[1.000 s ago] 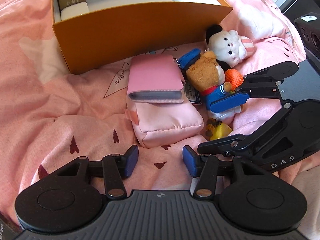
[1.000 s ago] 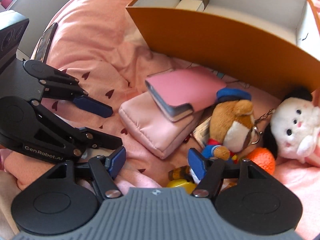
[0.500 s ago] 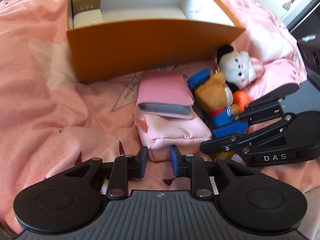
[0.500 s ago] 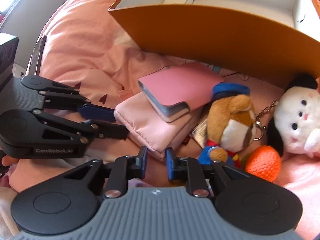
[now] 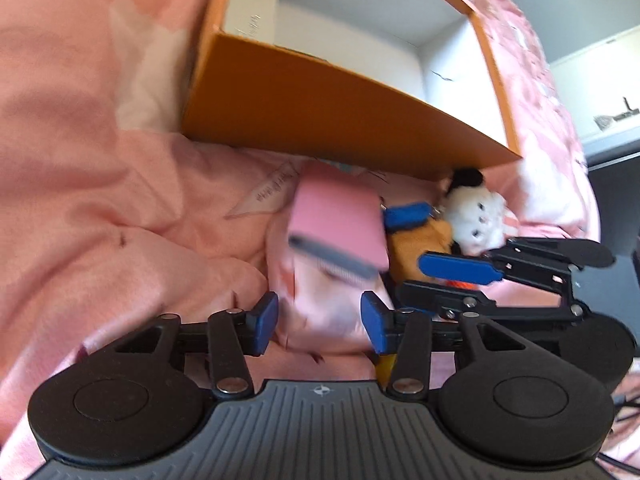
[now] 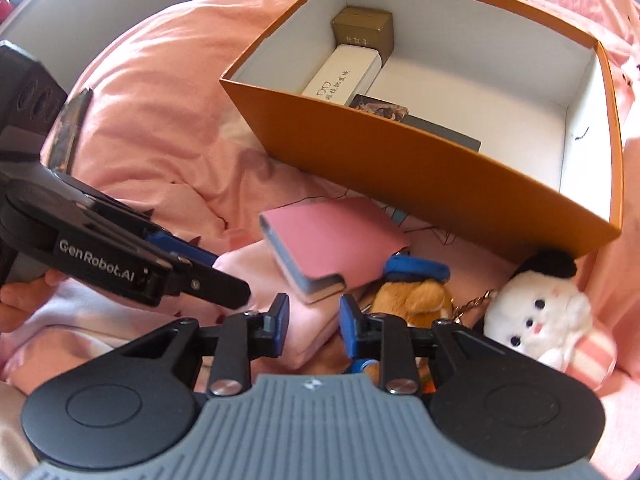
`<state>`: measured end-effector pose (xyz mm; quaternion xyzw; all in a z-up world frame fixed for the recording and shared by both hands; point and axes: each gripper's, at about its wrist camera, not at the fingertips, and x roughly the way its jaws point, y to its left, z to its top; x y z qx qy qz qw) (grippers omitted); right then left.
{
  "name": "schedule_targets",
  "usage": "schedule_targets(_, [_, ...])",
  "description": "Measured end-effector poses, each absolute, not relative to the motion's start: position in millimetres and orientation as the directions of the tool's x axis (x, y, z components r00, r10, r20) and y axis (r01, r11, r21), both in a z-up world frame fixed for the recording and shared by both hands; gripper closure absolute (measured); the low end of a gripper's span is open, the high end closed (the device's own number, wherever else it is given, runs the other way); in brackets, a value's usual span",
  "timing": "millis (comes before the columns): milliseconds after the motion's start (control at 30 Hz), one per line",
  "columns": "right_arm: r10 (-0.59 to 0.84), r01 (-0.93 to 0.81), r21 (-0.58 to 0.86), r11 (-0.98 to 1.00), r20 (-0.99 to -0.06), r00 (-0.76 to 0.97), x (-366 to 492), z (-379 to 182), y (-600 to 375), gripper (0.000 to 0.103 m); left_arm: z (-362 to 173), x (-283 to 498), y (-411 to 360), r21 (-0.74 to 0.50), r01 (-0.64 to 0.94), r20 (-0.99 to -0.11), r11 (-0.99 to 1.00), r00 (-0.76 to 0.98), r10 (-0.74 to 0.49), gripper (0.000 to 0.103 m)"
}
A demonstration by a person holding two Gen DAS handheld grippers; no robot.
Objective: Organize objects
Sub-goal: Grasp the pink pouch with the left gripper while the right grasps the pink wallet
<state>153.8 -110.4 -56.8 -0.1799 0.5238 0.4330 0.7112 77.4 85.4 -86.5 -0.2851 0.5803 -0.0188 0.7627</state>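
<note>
- Left wrist view: the left gripper (image 5: pixel 319 322) is pitched steeply down over the bed (image 5: pixel 92 184), its jaws opening, the soft pink pouch (image 5: pixel 324 312) seen between the pads but not pressed. The right gripper (image 5: pixel 444 284) is seen alongside, in front of the brown plush toy (image 5: pixel 416 242).
- Right wrist view: the right gripper (image 6: pixel 313 322) is angled down, jaws opening over the pouch (image 6: pixel 312 340). Only here are the orange box (image 6: pixel 400 160) contents shown: a white case (image 6: pixel 344 76) and a gold box (image 6: pixel 362 30). The pink wallet (image 6: pixel 332 246) lies on the pouch; the white plush toy (image 6: pixel 536 320) lies beside the box.

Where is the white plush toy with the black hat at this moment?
In the right wrist view, the white plush toy lies at the lower right on the pink bedding, just under the near corner of the orange box and right of the brown plush keychain.
</note>
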Motion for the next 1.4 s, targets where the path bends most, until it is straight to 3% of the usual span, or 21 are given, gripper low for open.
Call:
schedule_targets(100, [0.422,-0.832,0.16,0.531,-0.901,0.096,152,-58,-104,0.072,-89,85,82,-0.395,-0.295,-0.904,0.87,0.295,-0.31,0.046])
schedule_targets(200, [0.439,-0.859,0.167,0.484,-0.895,0.074,151,-58,-97,0.064,-101,94,78,-0.367,-0.255,-0.923,0.894,0.219,-0.317,0.046])
schedule_targets(467, [0.379,-0.897,0.11,0.429,-0.923,0.067,155,-77,-81,0.063,-136,110,79,-0.439,-0.273,-0.898,0.856,0.155,-0.412,0.045])
schedule_targets(633, [0.38,-0.887,0.132,0.443,-0.923,0.052,161,-79,-88,0.057,-126,104,77,-0.429,-0.247,-0.899,0.869,0.206,-0.385,0.069])
schedule_targets(800, [0.415,-0.875,0.172,0.452,-0.909,0.035,166,-73,-91,0.055,-97,94,74,-0.348,-0.185,-0.913,0.919,0.292,-0.287,0.079])
schedule_targets(1033, [0.507,-0.813,0.3,0.499,-0.862,-0.007,182,-57,-87,0.041,-63,85,64,-0.1,-0.028,-0.93,0.995,0.358,-0.084,0.081])
schedule_targets(1133, [0.528,-0.732,0.374,0.569,-0.849,-0.023,195,-60,-82,0.039,-67,88,69,-0.107,-0.038,-0.933,0.994,0.349,-0.087,0.081])
schedule_targets(1333, [0.446,-0.621,0.352,0.7,-0.895,-0.003,201,-89,-60,0.038,-75,92,72,-0.148,-0.1,-0.926,0.984,0.362,-0.102,0.081])
schedule_targets(1400, [0.423,-0.594,0.345,0.727,-0.906,-0.009,202,-99,-58,0.034,-77,89,73,-0.157,-0.108,-0.925,0.982,0.364,-0.108,0.081])
